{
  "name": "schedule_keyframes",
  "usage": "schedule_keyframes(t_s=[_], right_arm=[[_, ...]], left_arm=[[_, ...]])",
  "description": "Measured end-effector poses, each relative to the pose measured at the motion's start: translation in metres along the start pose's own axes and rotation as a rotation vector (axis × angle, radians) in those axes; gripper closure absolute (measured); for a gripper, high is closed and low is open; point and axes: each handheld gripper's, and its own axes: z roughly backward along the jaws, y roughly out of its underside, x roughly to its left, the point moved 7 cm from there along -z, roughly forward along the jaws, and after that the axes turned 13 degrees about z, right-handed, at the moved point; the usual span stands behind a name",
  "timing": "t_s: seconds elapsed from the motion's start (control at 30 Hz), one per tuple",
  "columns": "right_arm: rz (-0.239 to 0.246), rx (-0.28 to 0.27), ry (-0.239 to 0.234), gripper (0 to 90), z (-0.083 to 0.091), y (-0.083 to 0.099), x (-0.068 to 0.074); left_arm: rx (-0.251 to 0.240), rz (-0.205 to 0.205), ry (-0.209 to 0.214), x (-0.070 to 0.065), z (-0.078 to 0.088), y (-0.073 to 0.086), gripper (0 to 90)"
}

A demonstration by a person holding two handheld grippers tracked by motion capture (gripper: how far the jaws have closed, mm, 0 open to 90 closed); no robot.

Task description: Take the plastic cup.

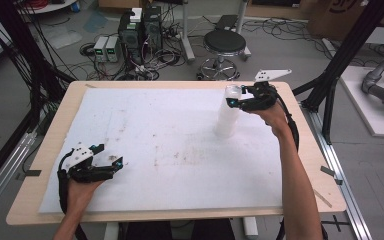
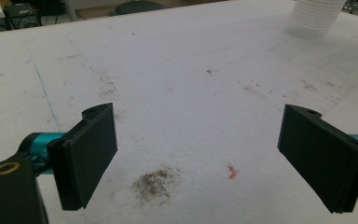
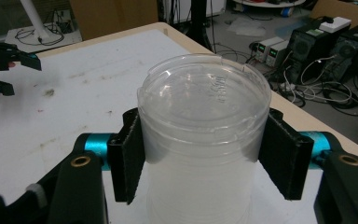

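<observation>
Foam sheeting, white, flat and stained, (image 1: pixel 170 145) is covering most of the pale wooden table (image 1: pixel 50 130) and is serving as the landmark for everything else. Toward the sheet's far right corner a tall stack of clear, ribbed plastic cups (image 1: pixel 228 112) is standing upright on it, and the right gripper (image 1: pixel 238 97) is sitting at the stack's top with its black jaws pressing the sides of the uppermost cup (image 3: pixel 204 109), so it is grasping that cup just under the rim. Near the sheet's front left corner the left gripper (image 1: pixel 116 167) is hovering low over the foam with its jaws spread wide and nothing between them; in the left gripper view a dark smudge (image 2: pixel 154 183) and a small orange fleck (image 2: pixel 232 171) are lying on the sheet between the jaws. As a judgement, the stack is looking tall and light, so a sideways pull is likely to tip it, and a tightly nested cup may be dragging several others up with it, since nothing is steadying the base. A hard squeeze could also be buckling the thin wall. How firmly the pads are biting is hard to tell, the stack's lower cups are cut off in the right gripper view, and the number of cups is too blurred to count.
</observation>
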Motion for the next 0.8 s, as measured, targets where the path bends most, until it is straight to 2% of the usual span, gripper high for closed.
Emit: schedule_keyframes(t_s=[0.53,0.7,0.77,0.8], right_arm=[[-0.006,-0.047,0.017,37.6,0.008,-0.014,-0.002],[0.007,-0.088,0.033,37.9,0.016,-0.032,-0.004],[0.003,-0.078,0.043,38.0,0.021,-0.039,-0.006],[0.007,-0.089,0.057,38.4,0.026,-0.049,-0.008]], left_arm=[[0.005,0.003,0.005,0.000,0.000,0.000,11.7],[0.006,0.002,0.004,0.000,0.000,0.000,11.7],[0.006,0.001,0.005,0.000,0.000,0.000,11.7],[0.005,0.002,0.004,0.000,0.000,0.000,11.7]])
